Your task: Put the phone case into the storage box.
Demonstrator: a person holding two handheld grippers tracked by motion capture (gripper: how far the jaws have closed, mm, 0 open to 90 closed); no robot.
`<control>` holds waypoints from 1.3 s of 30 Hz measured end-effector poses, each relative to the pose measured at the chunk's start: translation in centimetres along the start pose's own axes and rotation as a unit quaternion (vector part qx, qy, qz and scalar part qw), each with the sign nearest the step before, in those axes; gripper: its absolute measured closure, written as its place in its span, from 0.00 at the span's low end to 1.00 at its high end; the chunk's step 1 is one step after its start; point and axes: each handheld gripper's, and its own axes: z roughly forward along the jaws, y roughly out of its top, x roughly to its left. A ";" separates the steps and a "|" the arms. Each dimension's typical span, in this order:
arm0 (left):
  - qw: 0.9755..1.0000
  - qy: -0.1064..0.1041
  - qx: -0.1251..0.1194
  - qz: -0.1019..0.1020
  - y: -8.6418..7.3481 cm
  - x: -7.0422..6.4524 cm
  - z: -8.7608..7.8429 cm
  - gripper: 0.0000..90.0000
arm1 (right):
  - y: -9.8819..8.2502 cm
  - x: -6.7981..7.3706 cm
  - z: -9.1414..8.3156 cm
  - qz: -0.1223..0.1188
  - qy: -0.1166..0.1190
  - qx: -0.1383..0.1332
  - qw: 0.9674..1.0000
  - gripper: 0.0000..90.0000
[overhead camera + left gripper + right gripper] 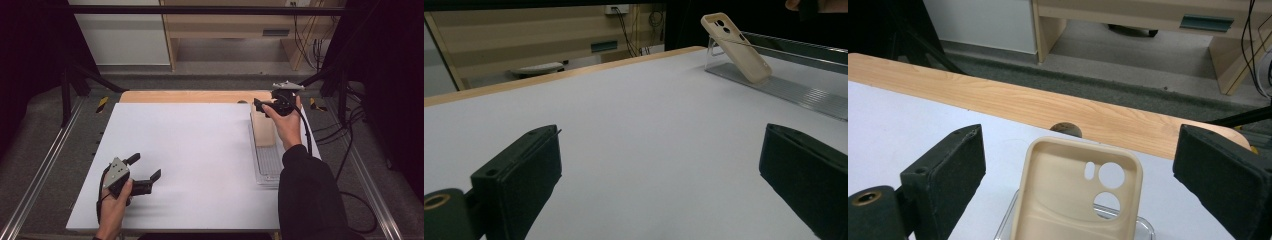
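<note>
One beige phone case (1075, 195) leans tilted on one clear ribbed stand (268, 162), its open inner side and camera cut-outs facing the right gripper (1078, 170). The case sits between that gripper's two black jaws, which stand wide and apart from it on both sides, pressing on nothing. The left gripper (145, 167) rests low over the white table sheet (190, 150), well apart from the case, which lies far ahead and to its right. Its two jaws also gape wide, empty.
</note>
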 end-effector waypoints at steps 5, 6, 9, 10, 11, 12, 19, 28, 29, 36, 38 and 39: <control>1.000 0.003 -0.002 -0.002 0.0 0.2 -0.1 0.03 | 0.0 0.2 0.0 0.009 0.009 0.011 1.000 0.07; 1.000 0.003 -0.002 -0.002 0.0 0.2 -0.2 0.03 | 0.0 0.3 0.0 0.010 0.011 0.012 1.000 0.07; 1.000 0.005 -0.003 -0.003 0.0 0.4 -0.3 0.03 | 0.0 0.4 -0.1 0.014 0.016 0.017 1.000 0.07; 1.000 0.005 -0.003 -0.003 0.0 0.4 -0.3 0.03 | 0.0 0.5 -0.1 0.017 0.019 0.020 0.999 0.07; 1.000 0.006 -0.003 -0.004 0.0 0.4 -0.3 0.03 | 0.0 0.5 -0.1 0.018 0.020 0.021 0.999 0.07; 1.000 0.006 -0.004 -0.005 0.0 0.5 -0.4 0.03 | 0.1 0.5 -0.2 0.019 0.022 0.022 0.999 0.07; 1.000 0.009 -0.006 -0.006 0.1 0.7 -0.5 0.03 | 0.2 0.6 -0.2 0.032 0.028 0.027 0.999 0.06; 1.000 0.013 -0.007 -0.009 0.0 1.0 -0.7 0.03 | 0.3 0.9 -0.8 0.037 0.034 0.027 0.998 0.06; 1.000 0.013 -0.008 -0.010 0.0 1.0 -0.7 0.03 | 0.3 1.0 -0.9 0.036 0.034 0.027 0.998 0.06; 1.000 0.012 -0.012 -0.019 0.0 1.1 -0.8 0.03 | 0.1 1.5 -2.2 0.046 0.029 0.028 0.998 0.06; 1.000 0.011 -0.014 -0.024 -0.1 1.1 -0.8 0.03 | 0.0 1.6 -2.7 0.048 0.027 0.028 0.998 0.06; 1.000 0.010 -0.013 -0.023 -0.1 1.1 -0.8 0.03 | -0.1 1.7 -2.9 0.048 0.028 0.029 0.998 0.05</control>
